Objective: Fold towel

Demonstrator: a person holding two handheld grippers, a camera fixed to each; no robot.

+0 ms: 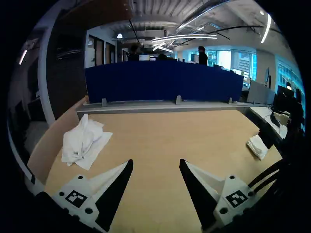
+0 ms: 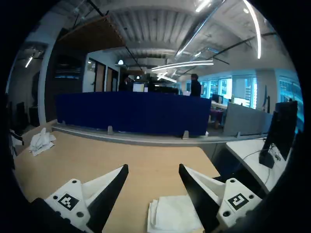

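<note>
**Both grippers empty; the unfolded towel lies off to the left**

The left gripper holds nothing. Its two fingers stand well apart over bare wood near the front edge of the table. The right gripper is likewise spread and empty, hovering just above a folded towel, a flat white stack near the table's front-right corner.

The crumpled towel is the one that looks to need work. It sits close to the table's left edge, ahead of the left gripper and to its left. It is well apart from the right gripper, whose view shows it small at the far left end of the table. The left gripper is therefore clearly the nearer.

The towel is a white, bunched heap. Its long axis runs roughly from the front edge towards the back edge, where a blue partition stands. A flatter flap spreads out on its right side.

The next move probably calls for the left gripper to swing left and forward to that flap, while the right gripper crosses the table to help spread the cloth.
</note>
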